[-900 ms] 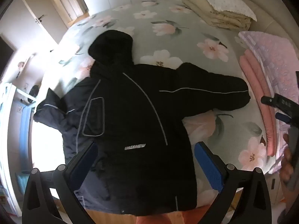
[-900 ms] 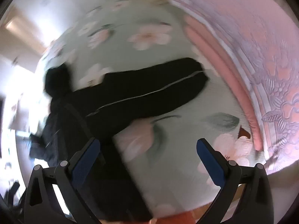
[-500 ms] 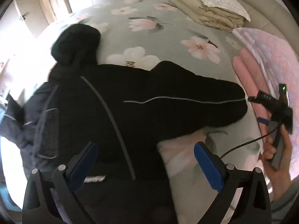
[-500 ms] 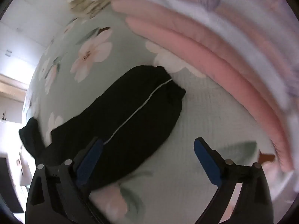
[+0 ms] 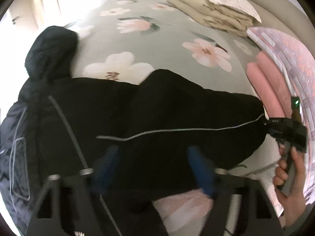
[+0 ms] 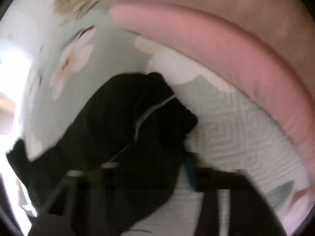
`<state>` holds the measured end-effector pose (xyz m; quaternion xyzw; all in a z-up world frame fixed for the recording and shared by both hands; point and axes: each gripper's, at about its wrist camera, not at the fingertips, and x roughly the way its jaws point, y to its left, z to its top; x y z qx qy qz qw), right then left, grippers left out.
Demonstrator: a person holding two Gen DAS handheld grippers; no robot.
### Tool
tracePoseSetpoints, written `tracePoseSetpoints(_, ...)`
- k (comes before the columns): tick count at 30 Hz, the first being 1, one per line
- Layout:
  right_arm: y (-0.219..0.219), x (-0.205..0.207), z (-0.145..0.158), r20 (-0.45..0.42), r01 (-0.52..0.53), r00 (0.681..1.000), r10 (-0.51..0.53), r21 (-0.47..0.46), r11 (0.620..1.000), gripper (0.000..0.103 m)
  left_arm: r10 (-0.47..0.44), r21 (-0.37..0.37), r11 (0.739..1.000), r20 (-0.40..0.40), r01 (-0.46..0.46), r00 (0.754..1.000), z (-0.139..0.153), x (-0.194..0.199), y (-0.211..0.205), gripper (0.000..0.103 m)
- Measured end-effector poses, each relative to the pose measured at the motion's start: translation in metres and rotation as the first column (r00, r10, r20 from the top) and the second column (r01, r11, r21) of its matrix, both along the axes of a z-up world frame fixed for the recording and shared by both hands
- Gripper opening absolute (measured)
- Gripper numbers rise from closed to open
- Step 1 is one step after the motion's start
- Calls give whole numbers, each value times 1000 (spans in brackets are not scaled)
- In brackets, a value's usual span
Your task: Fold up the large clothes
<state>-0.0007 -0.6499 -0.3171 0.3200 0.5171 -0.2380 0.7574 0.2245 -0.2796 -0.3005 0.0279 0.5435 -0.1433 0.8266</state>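
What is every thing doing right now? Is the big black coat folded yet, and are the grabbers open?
black coat: spread flat on the bed, not folded.
sleeve: stretched out sideways, cuff at the right gripper.
hood: lying flat.
left gripper: fingers apart, over the sleeve.
right gripper: at the cuff; too blurry to tell.
beige bedding: folded, stacked.
pink quilt: folded.

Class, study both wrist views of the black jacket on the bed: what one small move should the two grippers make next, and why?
Probably close both grippers on the sleeve. The left gripper straddles the sleeve's upper part, and the right gripper straddles the cuff end; both appear open around fabric, not yet pinching. The jacket lies spread out, so gripping would let the sleeve fold inward.
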Motion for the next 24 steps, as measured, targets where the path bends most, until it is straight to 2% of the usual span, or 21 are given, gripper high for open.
tracePoseSetpoints(2, 6, -6, 33, 15, -32, 999, 34, -121, 992, 14, -26, -6, 1000, -15, 26, 1000, -9, 11, -13, 60)
tracePoseSetpoints(4, 6, -17, 65, 17, -22, 999, 27, -262, 965, 14, -66, -31, 997, -4, 66, 998, -12, 16, -25, 60)
tracePoseSetpoints(5, 1, -24, 76, 38, -20, 999, 32, -273, 962, 14, -89, -49, 995, -4, 89, 996, -15, 19, -32, 60)
tracePoseSetpoints(6, -2, -27, 75, 37, -26, 999, 37, -257, 966, 14, -113, -73, 991, -21, 111, 993, -23, 23, -39, 60)
tracePoseSetpoints(8, -17, -23, 58, -19, -46, 999, 42, -245, 968, 14, -142, -109, 985, -80, 133, 987, -45, 31, -50, 59)
tracePoseSetpoints(11, -21, -14, 10, -137, -83, 989, 56, -200, 976, 14, -144, -77, 988, -200, 131, 969, -95, 40, -64, 47)
tracePoseSetpoints(12, -24, -12, -1, -147, -78, 988, 53, -170, 982, 14, -139, -78, 989, -195, 126, 971, -100, 40, -65, 47)
tracePoseSetpoints(14, -24, -15, -7, -131, -77, 990, 55, -165, 983, 14, -147, -75, 988, -166, 136, 975, -101, 37, -67, 48)
tracePoseSetpoints(17, -15, -9, -12, -168, -123, 982, 91, -190, 974, 14, -150, -68, 988, -159, 141, 976, -93, 35, -67, 48)
tracePoseSetpoints(19, -13, -8, -4, -160, -135, 981, 106, -183, 974, 14, -148, -82, 987, -154, 136, 977, -81, 32, -60, 48)
tracePoseSetpoints(24, 18, -16, 70, 3, -188, 981, 193, -209, 960, 13, -88, -97, 992, -87, 80, 992, -43, 4, 3, 48)
